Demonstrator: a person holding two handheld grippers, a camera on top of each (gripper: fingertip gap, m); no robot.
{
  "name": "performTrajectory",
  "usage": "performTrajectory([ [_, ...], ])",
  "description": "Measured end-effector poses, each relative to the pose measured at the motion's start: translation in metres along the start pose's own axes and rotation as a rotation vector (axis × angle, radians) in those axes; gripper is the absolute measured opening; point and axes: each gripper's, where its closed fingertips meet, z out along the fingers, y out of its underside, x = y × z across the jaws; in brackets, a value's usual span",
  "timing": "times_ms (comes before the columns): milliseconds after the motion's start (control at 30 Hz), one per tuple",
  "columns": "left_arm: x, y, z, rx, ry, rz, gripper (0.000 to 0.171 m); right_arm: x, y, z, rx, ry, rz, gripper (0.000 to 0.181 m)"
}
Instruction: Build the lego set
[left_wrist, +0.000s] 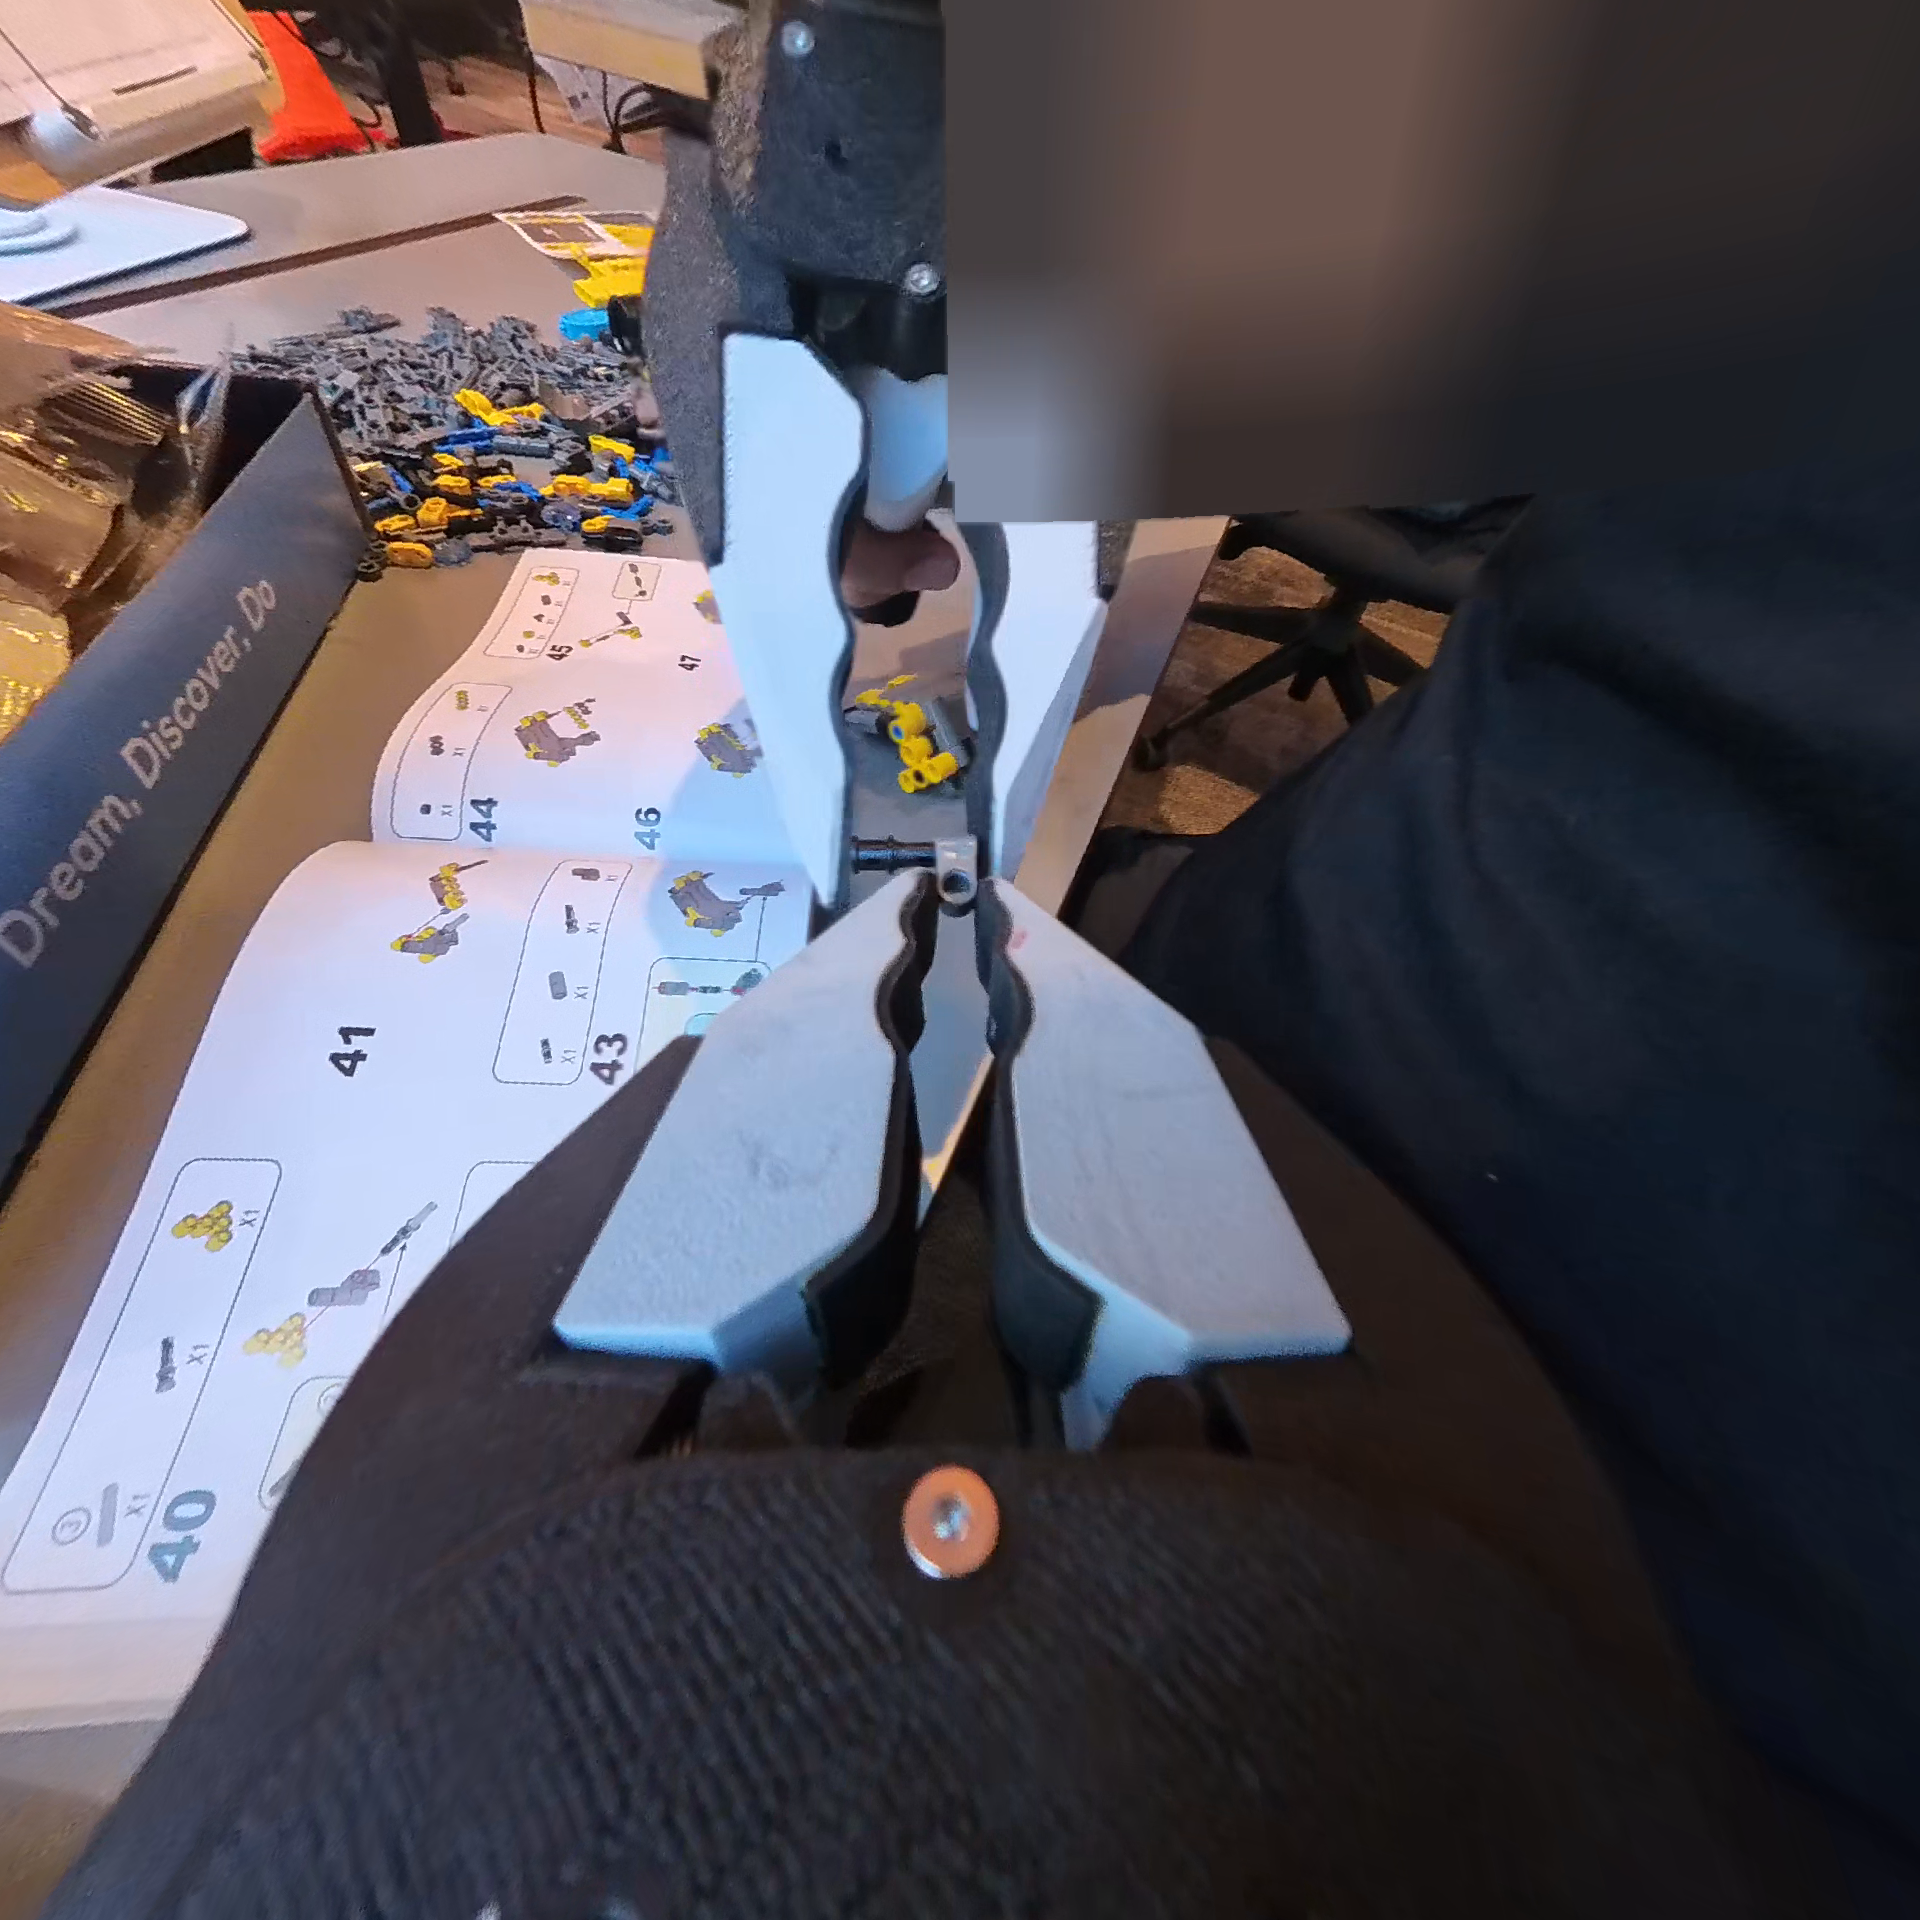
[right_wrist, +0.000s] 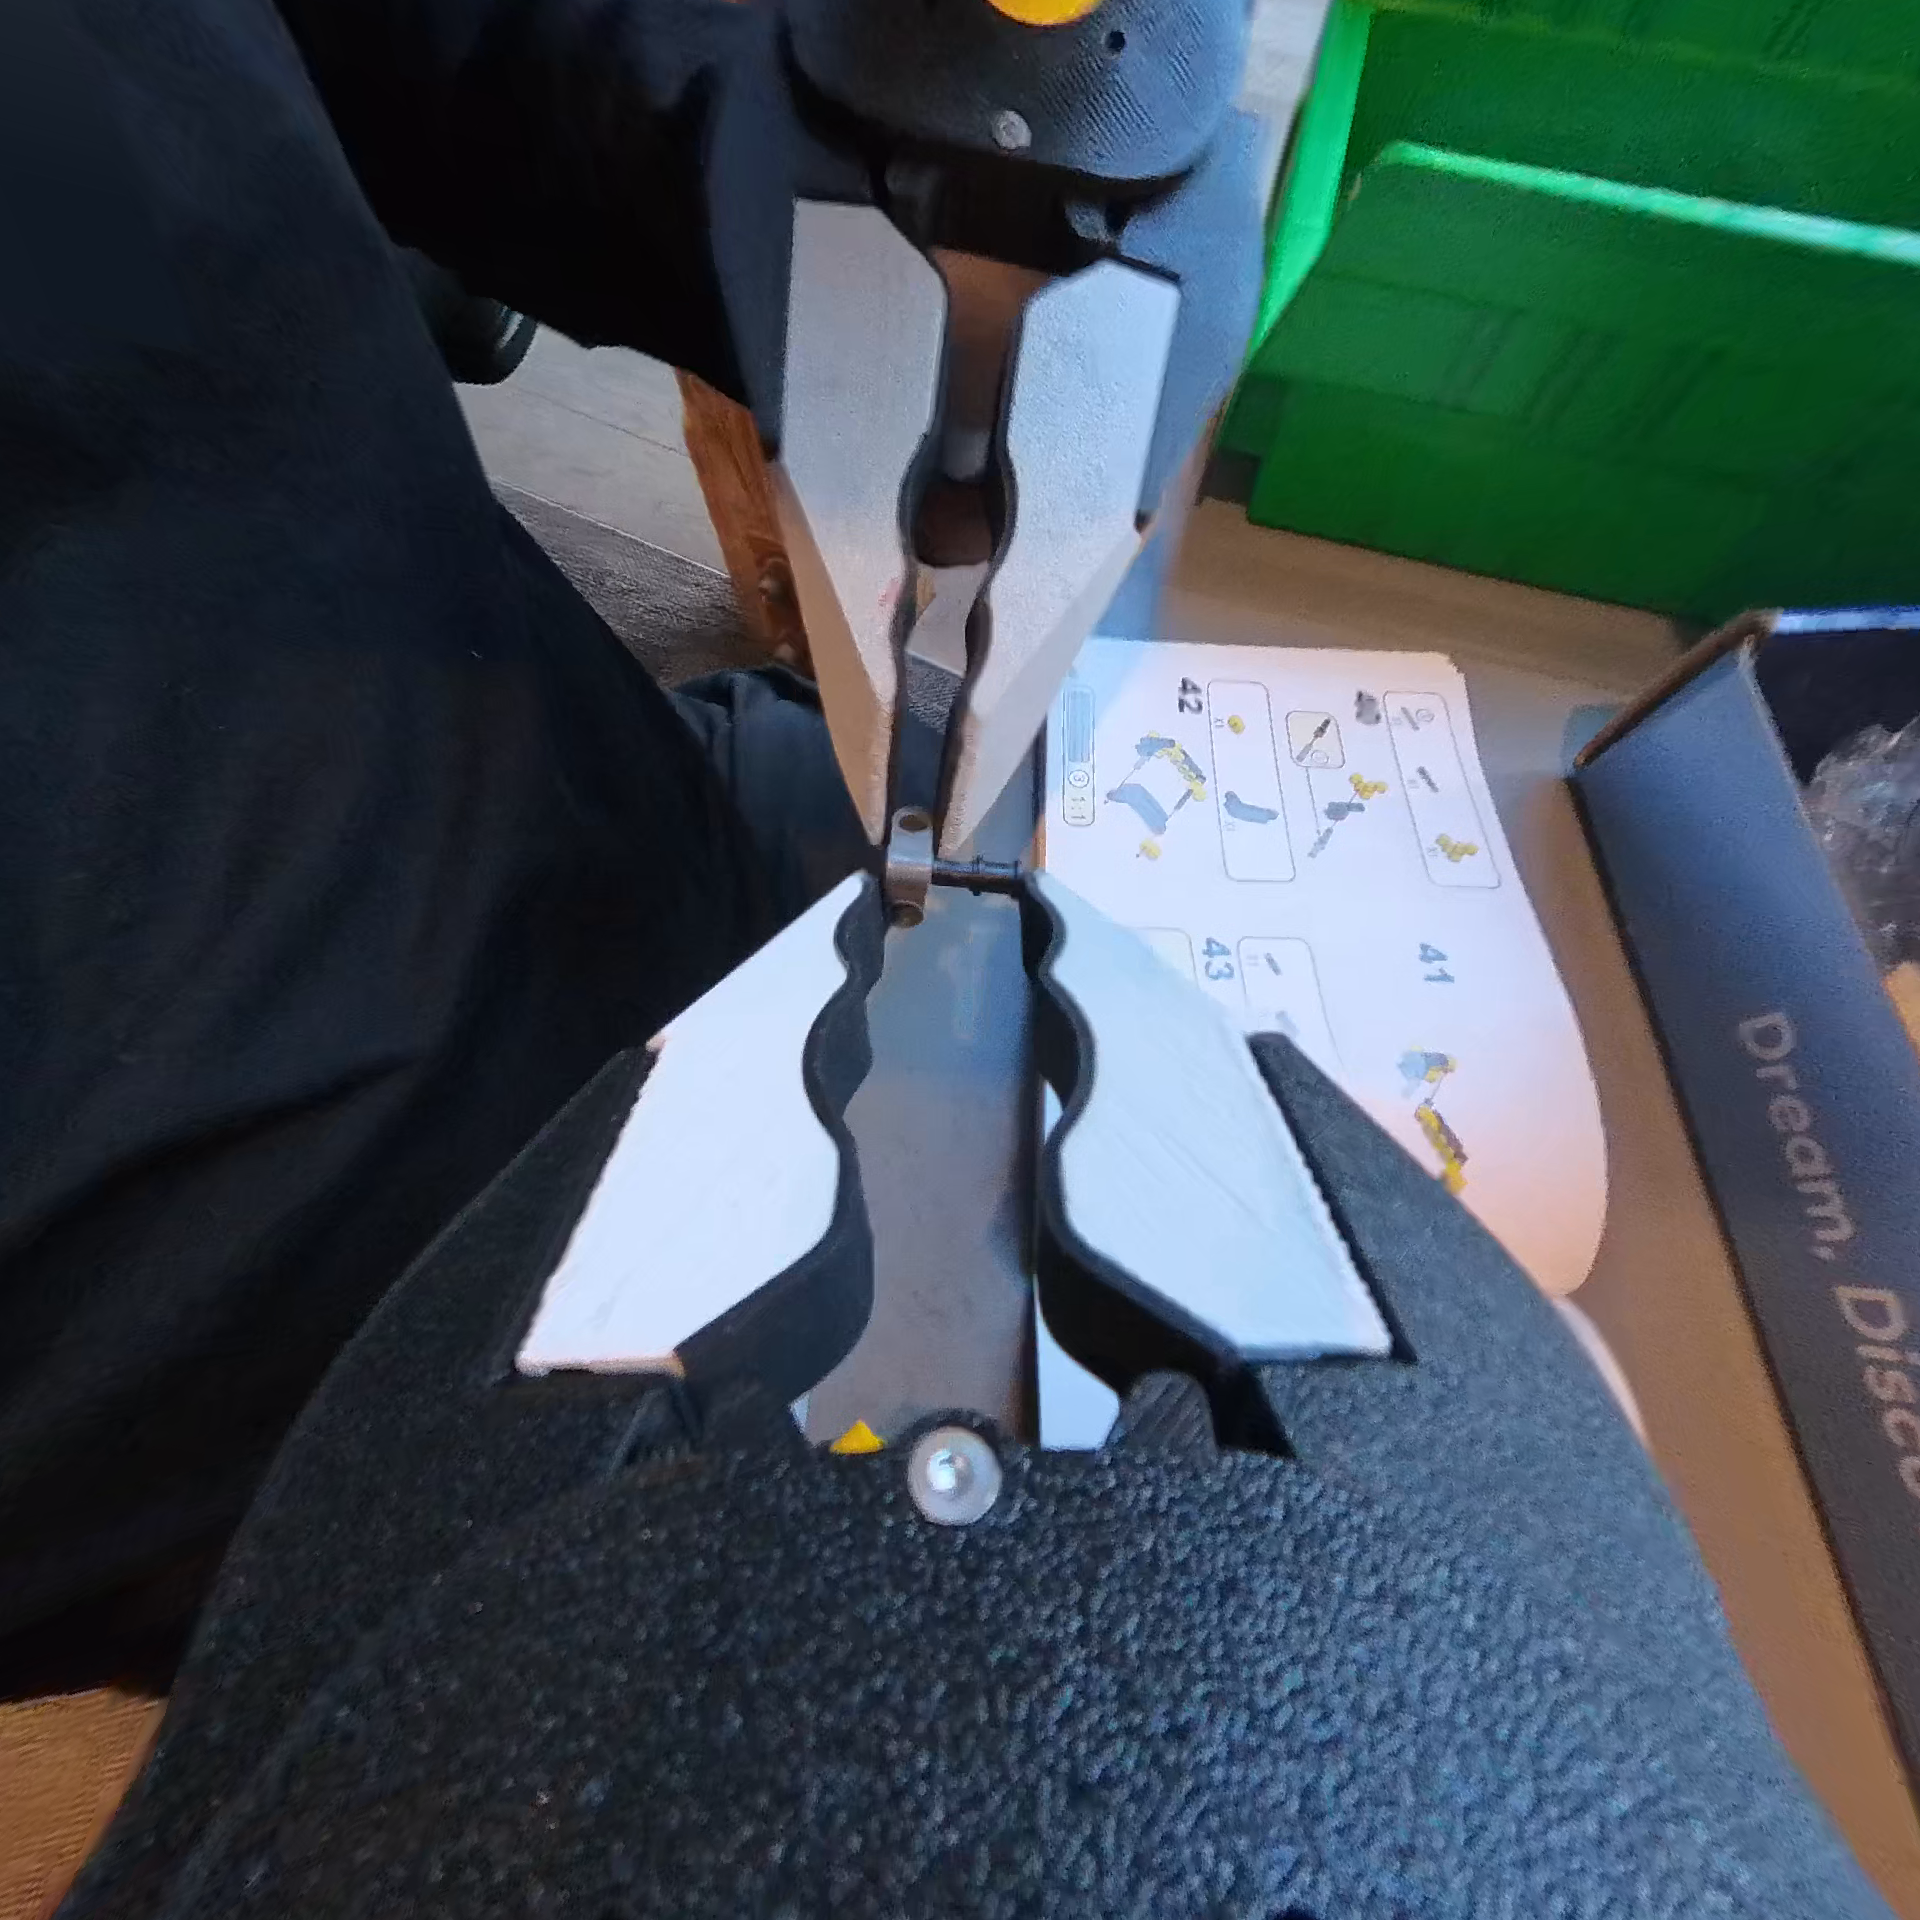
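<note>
Left gripper (left_wrist: 951, 894) jaws pinch a grey connector (left_wrist: 954, 871); right gripper (right_wrist: 951, 899) jaws stand narrowly apart around its black pin (right_wrist: 977, 869). Instruction booklet (left_wrist: 343, 1049) lies open on counter (left_wrist: 301, 727).

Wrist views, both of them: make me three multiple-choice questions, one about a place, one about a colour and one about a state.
1. Where is the thin black plastic pin?
A. In the dark cardboard box
B. Sticking sideways out of the small grey plastic connector
C. Lying on the open instruction booklet

2. What colour are the big plastic crates in the background?
A. Green
B. Red
C. White

3. How do the left tongs stand?
A. Wide open and empty
B. Shut on the connector
C. Out of view

Answers:
1 B: the pin juts from the connector's side, held in the air.
2 A: the crates are bright green in the right wrist view.
3 B: the fingertips pinch the connector in both views.
</note>
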Motion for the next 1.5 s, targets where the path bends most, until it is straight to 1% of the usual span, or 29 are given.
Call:
performTrajectory([
  [67,0.003,0.0,0.0,-0.007,0.018,-0.004,0.006,-0.002,-0.003,-0.001,-0.008,0.032,-0.078,0.025],
  [133,0.002,0.001,0.001,-0.027,0.008,0.006,0.006,-0.001,-0.002,0.0,-0.032,0.06,-0.129,0.025],
  [233,0.002,0.003,0.0,-0.049,-0.009,0.037,0.006,-0.001,-0.001,0.002,-0.042,0.059,-0.114,0.023],
  [367,0.009,0.002,0.001,-0.033,-0.004,0.03,0.006,-0.008,-0.002,0.001,-0.037,0.04,-0.129,0.023],
  [500,0.01,0.003,-0.001,0.006,-0.031,0.026,0.006,-0.011,-0.001,0.003,-0.008,0.022,-0.065,0.022],
  [600,0.014,0.005,0.001,0.048,-0.022,-0.025,0.005,-0.017,0.001,0.004,-0.009,0.006,-0.051,0.021],
  [667,0.017,0.008,0.002,0.047,-0.026,-0.037,0.006,-0.022,0.003,0.006,-0.003,-0.018,-0.02,0.021],
  [733,0.013,0.006,-0.001,0.076,-0.063,-0.049,0.005,-0.018,-0.001,0.008,0.053,-0.003,0.068,0.022],
  [800,0.014,0.001,-0.004,0.102,-0.045,-0.045,0.006,-0.018,-0.007,0.006,0.116,-0.047,0.132,0.024],
  [867,0.015,-0.005,-0.006,0.118,-0.033,-0.044,0.006,-0.019,-0.013,0.001,0.138,-0.045,0.08,0.028],
  [967,0.018,-0.012,-0.006,0.133,0.016,-0.064,0.006,-0.019,-0.016,-0.005,0.112,-0.009,-0.042,0.027],
  [1033,0.02,-0.013,-0.006,0.142,0.059,-0.098,0.006,-0.02,-0.015,-0.006,0.092,0.001,-0.086,0.026],
  [1267,0.024,-0.017,-0.006,0.193,0.122,-0.167,0.006,-0.021,-0.016,-0.007,0.123,-0.01,-0.1,0.023],
  [1400,0.018,-0.014,-0.009,0.21,0.097,-0.193,0.006,-0.017,-0.017,-0.002,0.142,-0.001,-0.035,0.019],
  [1433,0.02,-0.016,-0.011,0.22,0.101,-0.196,0.005,-0.018,-0.019,-0.003,0.153,-0.004,-0.03,0.019],
  [1500,0.02,-0.015,-0.011,0.21,0.078,-0.18,0.005,-0.018,-0.018,-0.003,0.125,0.02,-0.058,0.018],
])
